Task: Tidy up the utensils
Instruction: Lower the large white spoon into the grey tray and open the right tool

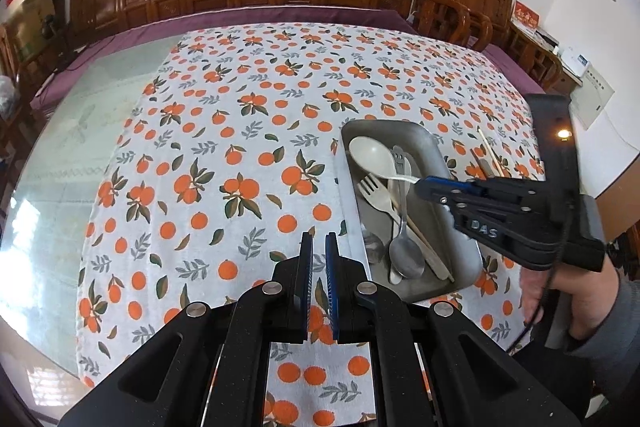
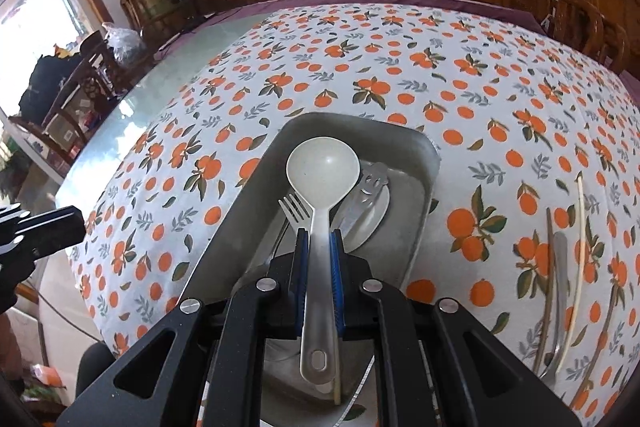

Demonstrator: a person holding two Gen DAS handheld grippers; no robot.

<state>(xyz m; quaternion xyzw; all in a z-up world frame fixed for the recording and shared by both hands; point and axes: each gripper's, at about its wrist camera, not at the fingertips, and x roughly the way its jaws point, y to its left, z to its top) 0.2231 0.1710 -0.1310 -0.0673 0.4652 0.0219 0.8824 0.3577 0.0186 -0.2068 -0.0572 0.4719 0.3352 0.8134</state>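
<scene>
Orange-print tablecloth covering table. Right gripper reaching over metal tray, jaws pinching handle of cream plastic spoon, bowl hanging above tray. Left gripper hovering over cloth beside tray, jaws nearly closed, gripping nothing. Fork, steel spoon lying in tray. Chopsticks lying on cloth, right of tray.

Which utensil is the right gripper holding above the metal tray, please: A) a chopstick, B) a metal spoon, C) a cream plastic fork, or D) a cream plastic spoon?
D: the right gripper is shut on the handle of the cream plastic spoon, with its bowl out over the metal tray; the cream plastic fork and metal spoon lie inside.
</scene>
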